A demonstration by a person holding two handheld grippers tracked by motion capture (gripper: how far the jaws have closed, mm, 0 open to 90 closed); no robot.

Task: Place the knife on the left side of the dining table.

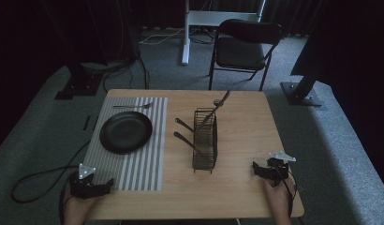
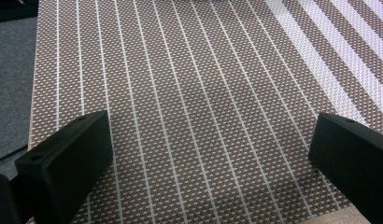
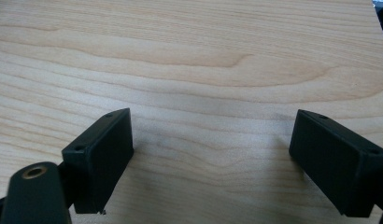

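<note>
Wire cutlery caddy (image 1: 204, 140): stands mid-worktop (image 1: 241, 187), handles poking out, well apart from both your tongs. Black plate (image 1: 125, 131): on the striped placemat (image 1: 143, 168), a fork (image 1: 132, 106) laid beyond it, likely a place setting underway. Your left tongs (image 2: 210, 154): released wide over the placemat's near corner, empty. Your right tongs (image 3: 210, 158): spread open over bare wood, empty
</note>
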